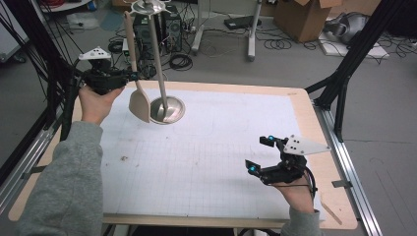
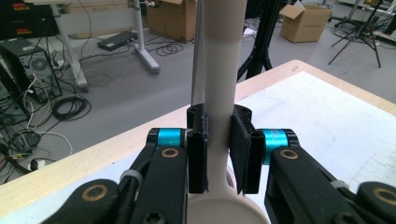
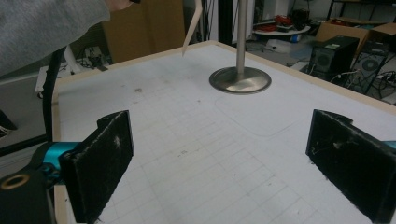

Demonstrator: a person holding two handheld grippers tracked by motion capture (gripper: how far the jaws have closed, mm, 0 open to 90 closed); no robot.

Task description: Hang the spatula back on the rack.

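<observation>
Beige plastic spatula (image 1: 136, 83) hangs blade-down in the left gripper (image 1: 129, 76), clenched on its handle, just beside the steel utensil stand (image 1: 166, 109) with its round base at the far left of the counter (image 1: 314, 128). To hang it well, I would lift until the handle's top reaches the stand's upper ring (image 1: 149, 6), keeping the blade clear of the pole. Right gripper (image 1: 259, 155) rests with its jaws spread, holding nothing. No containers are in sight.

Spatula (image 2: 219, 70) handle's top and blade's lower part cut off by the left gripper view's edges
</observation>
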